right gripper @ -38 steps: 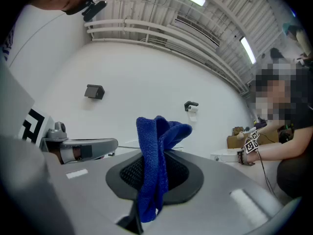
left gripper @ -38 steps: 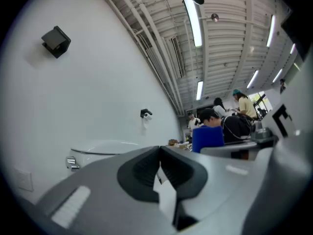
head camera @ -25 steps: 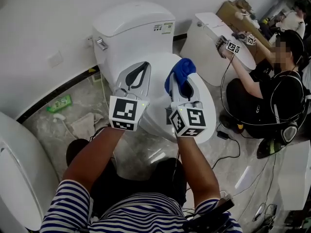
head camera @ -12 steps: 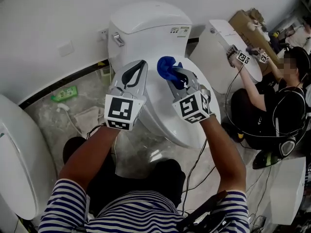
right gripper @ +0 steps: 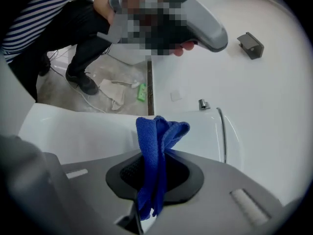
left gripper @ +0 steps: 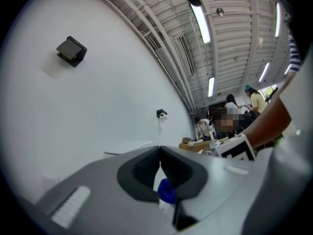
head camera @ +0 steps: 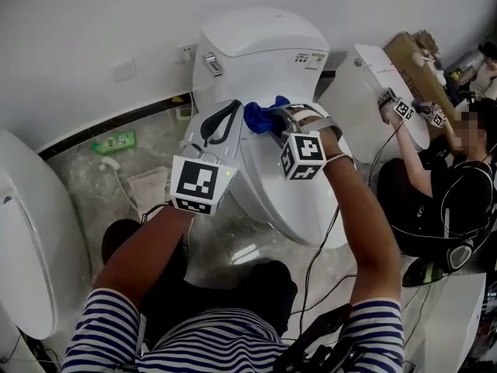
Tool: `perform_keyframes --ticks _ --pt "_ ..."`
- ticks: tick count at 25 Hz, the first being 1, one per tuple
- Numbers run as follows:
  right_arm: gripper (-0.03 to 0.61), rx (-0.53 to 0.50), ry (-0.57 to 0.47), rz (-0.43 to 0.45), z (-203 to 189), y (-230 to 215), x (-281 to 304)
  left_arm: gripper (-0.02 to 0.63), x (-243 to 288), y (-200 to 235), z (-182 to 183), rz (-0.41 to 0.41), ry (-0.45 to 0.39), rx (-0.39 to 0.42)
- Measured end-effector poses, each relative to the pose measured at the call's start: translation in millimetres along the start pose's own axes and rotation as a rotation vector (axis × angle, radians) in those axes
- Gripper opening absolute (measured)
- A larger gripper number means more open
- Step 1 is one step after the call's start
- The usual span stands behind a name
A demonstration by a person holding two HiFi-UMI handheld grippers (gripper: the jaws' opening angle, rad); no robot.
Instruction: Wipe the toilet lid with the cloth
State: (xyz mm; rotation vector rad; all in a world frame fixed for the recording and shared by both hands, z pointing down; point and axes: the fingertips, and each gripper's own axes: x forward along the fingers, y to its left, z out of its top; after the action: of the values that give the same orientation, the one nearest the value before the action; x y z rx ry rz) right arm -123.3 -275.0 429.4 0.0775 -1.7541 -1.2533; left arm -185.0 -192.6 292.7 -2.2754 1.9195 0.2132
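Cloth (head camera: 260, 115), blue and bunched, sits at the back end of the white toilet lid (head camera: 283, 196), just in front of the tank (head camera: 260, 49), and it is pinched in the right hand-held gripper (head camera: 272, 123). We see the right arm stretched forward over the lid with the forearm bare. The wrist is turned inward, so this hand-held gripper points toward the left, across the rear of the lid. Its marker cube (head camera: 303, 156) faces up at us. In the right gripper view the jaws of the right hand-held gripper (right gripper: 154, 165) are closed tight on the cloth (right gripper: 156, 146). The fabric runs folded between the dark pads and its free end stands out past the tips. White porcelain lies beyond it. We cannot tell whether the cloth presses on the lid or hangs just above it.

Our left arm reaches forward from the lower left, forearm bare. It holds the left hand-held gripper (head camera: 231, 106) beside the lid's left edge, pointing toward the tank, close to the cloth but apart from it. Its marker cube (head camera: 202, 185) sits nearest us. In the left gripper view the jaws of the left hand-held gripper (left gripper: 160, 151) meet at the tips with nothing held between them. A spot of the blue cloth (left gripper: 167, 192) shows through the gap lower down, beyond the pads.

On the floor to the left of the toilet lie a green bottle (head camera: 115, 141) and a pale rag (head camera: 151, 185).
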Motion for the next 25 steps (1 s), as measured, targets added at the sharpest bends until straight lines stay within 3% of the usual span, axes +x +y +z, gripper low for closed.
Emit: perform_keyframes --ticks 13,25 --pt "0.063 -0.048 0.023 0.061 2 17 19 0.003 6 -7 3 -0.020 -0.015 0.000" --pt "0.063 -0.036 0.013 0.091 20 67 -32 0.003 10 -24 0 -0.056 -0.017 -0.003"
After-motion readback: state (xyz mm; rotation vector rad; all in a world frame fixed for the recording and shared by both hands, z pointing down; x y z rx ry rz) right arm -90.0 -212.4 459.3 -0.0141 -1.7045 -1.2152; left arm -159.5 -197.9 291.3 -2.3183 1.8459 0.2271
